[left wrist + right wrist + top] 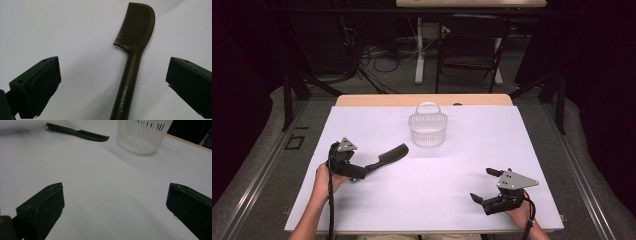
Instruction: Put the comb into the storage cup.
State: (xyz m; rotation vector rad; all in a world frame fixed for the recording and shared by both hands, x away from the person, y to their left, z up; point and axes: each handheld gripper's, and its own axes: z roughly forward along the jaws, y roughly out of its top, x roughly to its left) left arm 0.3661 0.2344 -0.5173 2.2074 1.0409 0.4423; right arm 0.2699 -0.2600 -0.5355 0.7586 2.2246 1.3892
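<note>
Both tongs released; comb lies between the left tongs, white basket just beyond

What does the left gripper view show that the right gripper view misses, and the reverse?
Left gripper view: the comb up close, its handle lying between the left claw's open jaws without touching them, with white lettering on the handle and fine teeth. Right gripper view: the white basket standing beyond the comb, a wooden table edge, and the right claw open over bare surface. Both: the comb on the white table cover.
</note>
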